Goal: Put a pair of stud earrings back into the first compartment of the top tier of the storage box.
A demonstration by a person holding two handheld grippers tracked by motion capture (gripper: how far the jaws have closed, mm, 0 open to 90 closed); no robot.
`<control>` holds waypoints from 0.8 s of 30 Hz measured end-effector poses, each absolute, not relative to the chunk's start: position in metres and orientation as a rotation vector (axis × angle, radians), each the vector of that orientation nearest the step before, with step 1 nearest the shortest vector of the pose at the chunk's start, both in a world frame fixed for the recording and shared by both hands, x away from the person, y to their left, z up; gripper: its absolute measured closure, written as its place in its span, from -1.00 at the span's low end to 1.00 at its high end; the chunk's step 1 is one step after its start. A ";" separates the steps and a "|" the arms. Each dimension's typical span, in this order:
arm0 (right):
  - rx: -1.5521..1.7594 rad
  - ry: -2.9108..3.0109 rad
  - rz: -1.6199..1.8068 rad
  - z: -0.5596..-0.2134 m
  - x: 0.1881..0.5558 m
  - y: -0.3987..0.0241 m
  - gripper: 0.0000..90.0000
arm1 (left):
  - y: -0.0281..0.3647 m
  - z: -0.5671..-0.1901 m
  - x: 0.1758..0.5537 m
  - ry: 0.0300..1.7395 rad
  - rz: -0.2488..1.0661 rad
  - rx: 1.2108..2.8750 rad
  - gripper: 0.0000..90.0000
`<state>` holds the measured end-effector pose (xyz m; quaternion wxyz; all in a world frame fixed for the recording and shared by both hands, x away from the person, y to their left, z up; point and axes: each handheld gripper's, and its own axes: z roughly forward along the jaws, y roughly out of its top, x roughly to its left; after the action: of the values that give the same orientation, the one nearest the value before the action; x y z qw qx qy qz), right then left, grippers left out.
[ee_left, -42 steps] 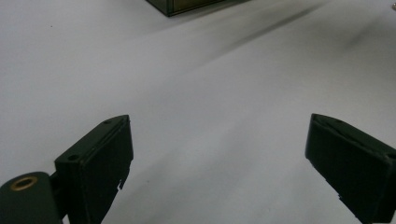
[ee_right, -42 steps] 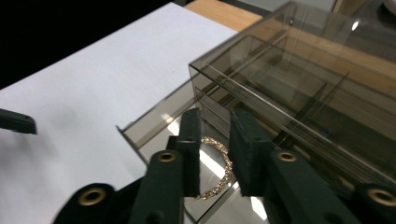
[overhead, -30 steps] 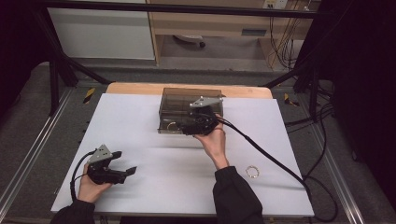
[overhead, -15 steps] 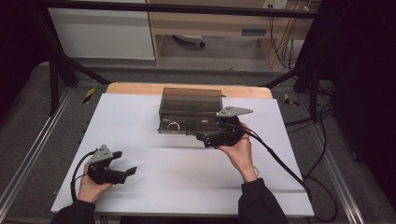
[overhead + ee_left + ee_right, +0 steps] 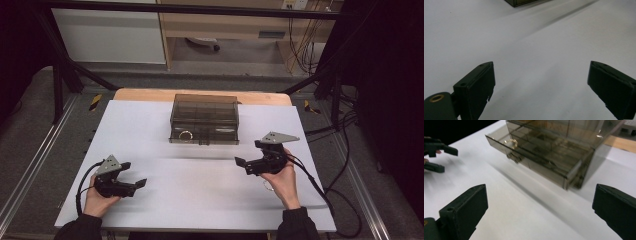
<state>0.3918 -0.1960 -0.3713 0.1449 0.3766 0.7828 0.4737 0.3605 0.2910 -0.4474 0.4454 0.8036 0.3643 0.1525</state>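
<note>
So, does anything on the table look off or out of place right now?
One thing: the smoky clear box's drawer stands pulled partway out, with a ring lying in its front compartment. A second ring lies loose on the table beside the right hand.

— What do we carry on our left gripper (image 5: 131,183) by the table (image 5: 200,200) edge?
— Black body, grey three-cornered plate, looped black cable, a brass-ringed hole.
— And our right gripper (image 5: 246,166)?
— The same, above dark sleeves (image 5: 298,226).
</note>
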 end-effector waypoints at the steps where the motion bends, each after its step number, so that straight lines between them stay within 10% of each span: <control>1: 1.085 2.255 1.365 -0.371 0.392 -0.196 -0.98 | 0.291 -0.447 0.361 0.902 0.378 1.991 -0.84; 24: 1.244 2.267 1.238 -0.433 0.366 -0.268 -0.84 | 0.290 -0.448 0.361 0.903 0.379 1.997 -0.84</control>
<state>0.3660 -0.2683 -0.4331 0.1371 0.4298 0.7832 0.4278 0.3608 0.2903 -0.4479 0.4426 0.8051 0.3642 0.1528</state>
